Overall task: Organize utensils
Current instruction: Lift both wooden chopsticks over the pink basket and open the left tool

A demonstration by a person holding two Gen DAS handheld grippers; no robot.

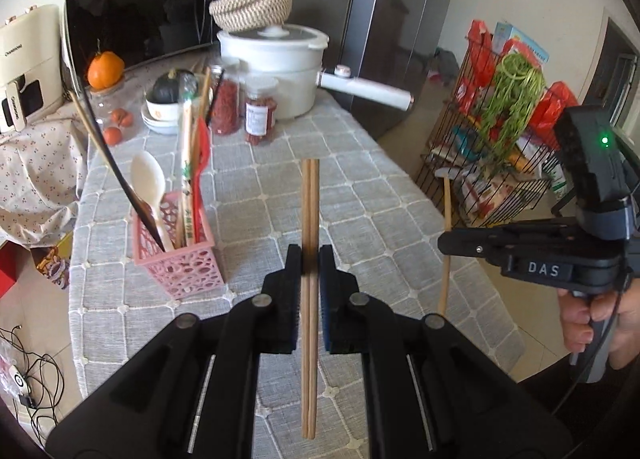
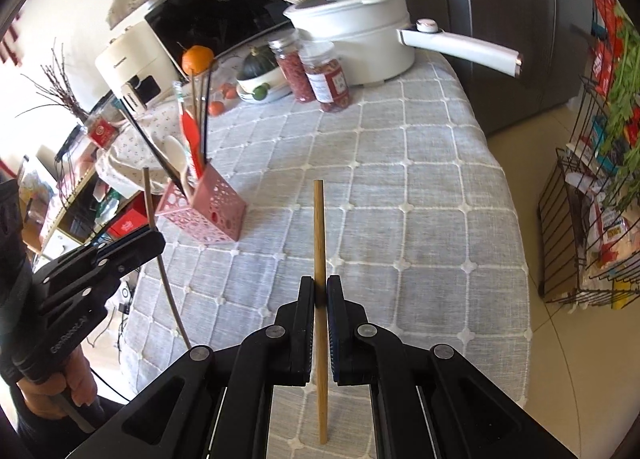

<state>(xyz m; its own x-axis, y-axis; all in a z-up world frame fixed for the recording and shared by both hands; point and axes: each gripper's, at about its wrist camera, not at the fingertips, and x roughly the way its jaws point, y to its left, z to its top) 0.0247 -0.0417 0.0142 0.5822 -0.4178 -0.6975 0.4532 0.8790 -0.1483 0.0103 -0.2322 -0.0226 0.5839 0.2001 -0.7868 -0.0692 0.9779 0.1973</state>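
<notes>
My left gripper (image 1: 309,255) is shut on a pair of brown wooden chopsticks (image 1: 310,203), held above the grey checked tablecloth (image 1: 360,187). My right gripper (image 2: 320,287) is shut on a lighter single wooden chopstick (image 2: 319,227); it also shows in the left wrist view (image 1: 446,235), at the right. A pink perforated utensil basket (image 1: 180,259) stands at the table's left and holds a white spoon (image 1: 149,183), a dark ladle, red utensils and wrapped chopsticks. It lies left of and ahead of both grippers and shows in the right wrist view (image 2: 212,211).
At the table's back stand a white pot with a long handle (image 1: 280,67), two jars of red berries (image 1: 260,111), a bowl with a squash (image 1: 168,99), oranges and a microwave (image 1: 140,15). A wire rack with greens (image 1: 508,131) stands right of the table.
</notes>
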